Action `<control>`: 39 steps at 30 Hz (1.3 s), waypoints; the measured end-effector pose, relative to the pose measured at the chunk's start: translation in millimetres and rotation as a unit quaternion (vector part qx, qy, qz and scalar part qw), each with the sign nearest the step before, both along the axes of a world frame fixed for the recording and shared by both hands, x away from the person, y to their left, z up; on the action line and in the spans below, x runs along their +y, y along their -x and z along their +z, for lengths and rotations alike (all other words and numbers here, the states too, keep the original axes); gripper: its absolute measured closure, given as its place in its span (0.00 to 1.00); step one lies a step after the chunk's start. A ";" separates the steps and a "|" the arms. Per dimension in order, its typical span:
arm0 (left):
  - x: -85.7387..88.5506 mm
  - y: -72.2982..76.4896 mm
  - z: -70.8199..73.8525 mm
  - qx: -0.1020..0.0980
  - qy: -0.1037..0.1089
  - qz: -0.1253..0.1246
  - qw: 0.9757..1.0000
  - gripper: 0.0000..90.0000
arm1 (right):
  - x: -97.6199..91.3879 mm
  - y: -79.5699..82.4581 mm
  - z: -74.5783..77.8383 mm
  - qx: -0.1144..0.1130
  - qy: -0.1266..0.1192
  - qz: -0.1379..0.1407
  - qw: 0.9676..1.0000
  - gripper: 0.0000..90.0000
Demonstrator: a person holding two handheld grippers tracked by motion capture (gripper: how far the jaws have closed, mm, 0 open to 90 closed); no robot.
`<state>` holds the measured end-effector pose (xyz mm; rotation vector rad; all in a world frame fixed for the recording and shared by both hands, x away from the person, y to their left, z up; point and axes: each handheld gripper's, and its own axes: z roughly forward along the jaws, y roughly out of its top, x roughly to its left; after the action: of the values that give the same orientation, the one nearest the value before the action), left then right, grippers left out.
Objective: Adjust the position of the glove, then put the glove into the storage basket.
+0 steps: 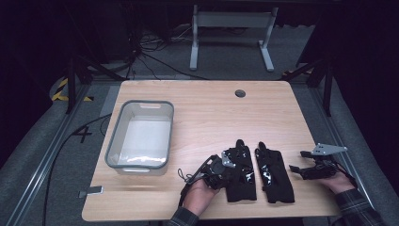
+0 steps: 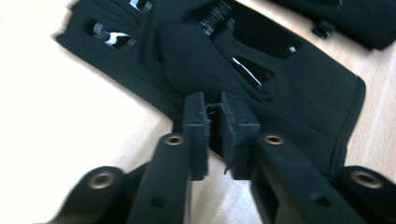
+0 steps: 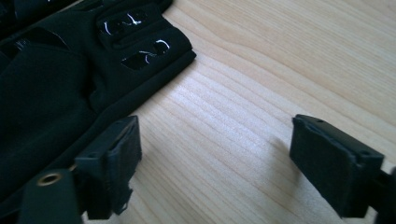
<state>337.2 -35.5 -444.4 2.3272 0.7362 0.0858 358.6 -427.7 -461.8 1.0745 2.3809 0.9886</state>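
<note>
Two black gloves lie side by side near the table's front edge, the left glove [image 1: 242,176] and the right glove [image 1: 275,176]. My left gripper [image 1: 229,164] rests over the left glove's left side. In the left gripper view its jaws [image 2: 214,135] stand a narrow gap apart at the glove's [image 2: 280,84] edge, with a fray of fabric at the gap; the other glove [image 2: 355,18] lies beyond. My right gripper [image 1: 299,161] hovers just right of the right glove. In the right gripper view it [image 3: 217,154] is wide open over bare wood, beside the glove [image 3: 46,93].
A grey plastic bin [image 1: 112,146] stands on the left half of the wooden table [image 1: 211,113]. A round cable hole [image 1: 240,93] sits near the far edge. A small grey clip [image 1: 91,191] is at the front left corner.
</note>
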 end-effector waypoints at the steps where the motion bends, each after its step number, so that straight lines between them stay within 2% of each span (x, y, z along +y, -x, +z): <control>1: 1.0 -1.2 0.0 0.000 0.003 0.006 1.000 0.81 | 0.1 0.5 1.8 -0.002 -0.002 0.000 1.000 0.23; 3: 2.6 -4.2 -0.9 0.001 0.003 0.013 1.000 0.71 | 0.5 2.6 5.6 -0.012 -0.010 0.000 1.000 0.29; 6: 3.1 -8.1 -3.8 0.003 0.005 0.025 1.000 0.62 | 2.3 5.2 9.7 -0.017 -0.022 0.010 1.000 0.32; 13: 0.1 -13.0 -6.6 0.005 0.018 0.036 0.999 0.59 | 9.3 8.2 10.3 -0.015 -0.019 0.032 0.999 0.34; 17: -5.4 -13.5 -11.2 0.007 0.002 0.034 0.999 0.62 | 11.4 10.0 11.1 -0.012 -0.021 0.042 0.999 0.34; 20: -8.2 -11.2 -11.9 -0.003 -0.002 0.036 0.999 0.69 | 13.5 11.4 12.0 -0.014 -0.024 0.050 0.998 0.34; 26: -8.0 -9.6 -12.5 0.004 0.004 0.045 0.999 0.91 | 18.4 14.2 13.4 -0.013 -0.026 0.069 0.997 0.35; 29: -8.2 -9.5 -11.8 0.006 0.006 0.049 0.999 0.96 | 21.0 15.7 14.4 -0.007 -0.029 0.079 0.996 0.39; 32: -7.0 -10.6 -11.6 0.014 0.021 0.054 0.998 0.97 | 23.7 16.7 14.6 0.004 -0.034 0.094 0.995 0.47; 36: -3.3 -10.9 -7.8 0.019 0.047 0.059 0.997 0.97 | 26.9 19.4 16.2 0.013 -0.036 0.113 0.993 0.66; 37: -3.3 -10.9 -7.8 0.019 0.047 0.059 0.997 0.97 | 26.9 19.4 16.2 0.013 -0.036 0.113 0.993 0.66; 38: -1.0 -10.9 -5.1 0.019 0.059 0.064 0.996 0.97 | 28.2 20.3 16.1 0.023 -0.038 0.124 0.991 0.76; 39: -0.3 -11.0 -4.1 0.019 0.063 0.065 0.996 0.97 | 29.0 20.4 15.8 0.026 -0.037 0.128 0.991 0.81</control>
<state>348.2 -35.7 -448.5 2.1650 0.8859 0.0519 338.2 -398.6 -446.0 0.8424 2.5893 1.1563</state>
